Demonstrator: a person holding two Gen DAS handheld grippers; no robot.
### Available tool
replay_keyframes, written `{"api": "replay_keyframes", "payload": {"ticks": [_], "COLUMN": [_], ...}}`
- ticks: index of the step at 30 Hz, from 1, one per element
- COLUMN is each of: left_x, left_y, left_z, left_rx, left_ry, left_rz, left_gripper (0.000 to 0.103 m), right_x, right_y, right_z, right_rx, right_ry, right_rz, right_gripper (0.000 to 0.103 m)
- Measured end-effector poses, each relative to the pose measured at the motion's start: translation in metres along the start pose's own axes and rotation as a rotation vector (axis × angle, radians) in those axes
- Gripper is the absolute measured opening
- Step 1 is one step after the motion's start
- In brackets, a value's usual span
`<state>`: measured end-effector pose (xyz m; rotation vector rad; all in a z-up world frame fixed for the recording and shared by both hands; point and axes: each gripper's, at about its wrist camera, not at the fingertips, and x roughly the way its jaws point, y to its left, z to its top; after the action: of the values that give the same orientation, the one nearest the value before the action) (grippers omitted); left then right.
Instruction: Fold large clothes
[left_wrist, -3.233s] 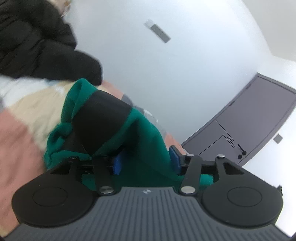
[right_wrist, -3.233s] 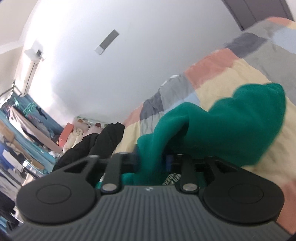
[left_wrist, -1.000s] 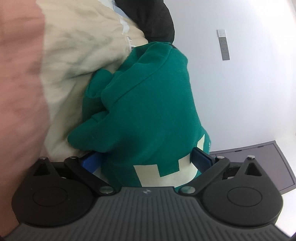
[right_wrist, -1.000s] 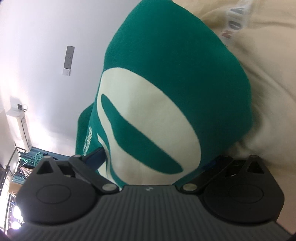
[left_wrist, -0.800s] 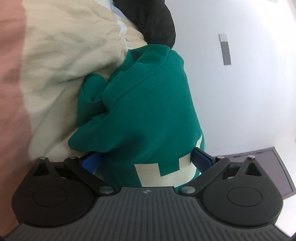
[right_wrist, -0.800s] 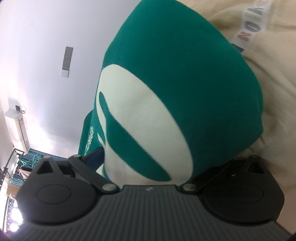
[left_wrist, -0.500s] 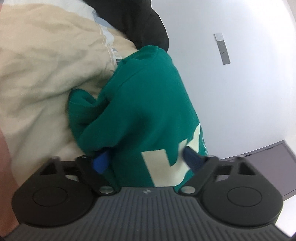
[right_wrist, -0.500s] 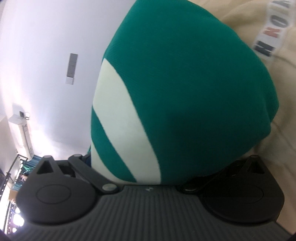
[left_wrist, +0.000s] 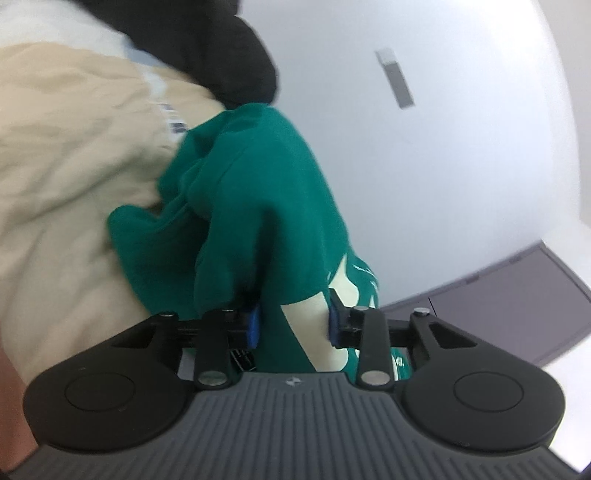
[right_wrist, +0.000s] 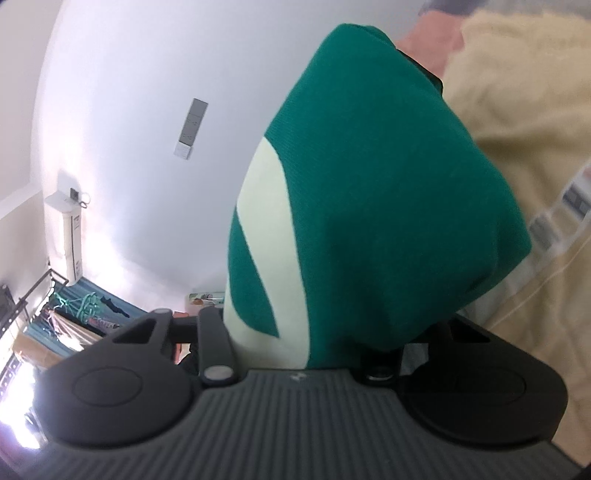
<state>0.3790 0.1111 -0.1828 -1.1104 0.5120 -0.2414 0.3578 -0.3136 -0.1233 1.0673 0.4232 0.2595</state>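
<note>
While both sets of tongs are drawing their jaws together, the green sweatshirt (left_wrist: 258, 206) sits bunched between them on the cream quilt (left_wrist: 66, 184). On the left gripper (left_wrist: 293, 325), the blue pads (left_wrist: 252, 326) have green-and-cream cloth between them and look to be touching its sides at a narrow gap, though blur keeps me from swearing the pinch is firm. Ahead of those tongs the garment rises in a rumpled ridge, its loose edge spilling toward the quilt on their left. Beyond it lies a black garment (left_wrist: 229, 55).

Right of the left tongs the room opens to bare white wall (left_wrist: 443, 147), with a small grey wall plate (left_wrist: 395, 77) high up and a grey door (left_wrist: 498, 295) lower down. That side is free of cloth.

On the right gripper (right_wrist: 295, 343), the sweatshirt (right_wrist: 369, 203) drapes over the fingertips and hides them, so I cannot tell whether the pads press it; cloth plainly fills the gap. A broad cream print (right_wrist: 266, 240) runs down the fabric just ahead of the tongs. Right of them the quilt (right_wrist: 535, 129) crowds close, edged by a white band (right_wrist: 561, 210) with dark lettering too smeared to read. Left of them lies open wall, a standing air conditioner (right_wrist: 70, 236) and a cluttered clothes rack (right_wrist: 74, 314) far off. Small cream lettering near the left tongs cannot be read either.
</note>
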Motion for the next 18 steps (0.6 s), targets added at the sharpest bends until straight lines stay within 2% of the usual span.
{"api": "replay_keyframes", "payload": {"ticks": [3,8,13,18], "left_x": [0.001,0.017,0.046,0.078], "left_y": [-0.017,-0.053,-0.098,-0.147], "left_z": [-0.011,-0.045,-0.096,-0.151], "left_rx": [0.031,0.072,0.084,0.119], "left_ry": [0.042,0.121,0.207,0.278], "left_rz": [-0.047,-0.093,-0.166,-0.229], "left_gripper": [0.032,0.030,0.029,0.029], "right_x": [-0.022,-0.076,-0.131,-0.205], "right_y": [0.007,0.015,0.020,-0.001], "right_z": [0.015,0.051,0.094,0.135], "right_rx": [-0.020,-0.071,-0.123,-0.106], "right_ry": [-0.026,-0.103,-0.193,-0.284], "right_rz": [0.000,-0.010,-0.043,-0.048], "right_gripper": [0.050,0.050,0.050,0.050]}}
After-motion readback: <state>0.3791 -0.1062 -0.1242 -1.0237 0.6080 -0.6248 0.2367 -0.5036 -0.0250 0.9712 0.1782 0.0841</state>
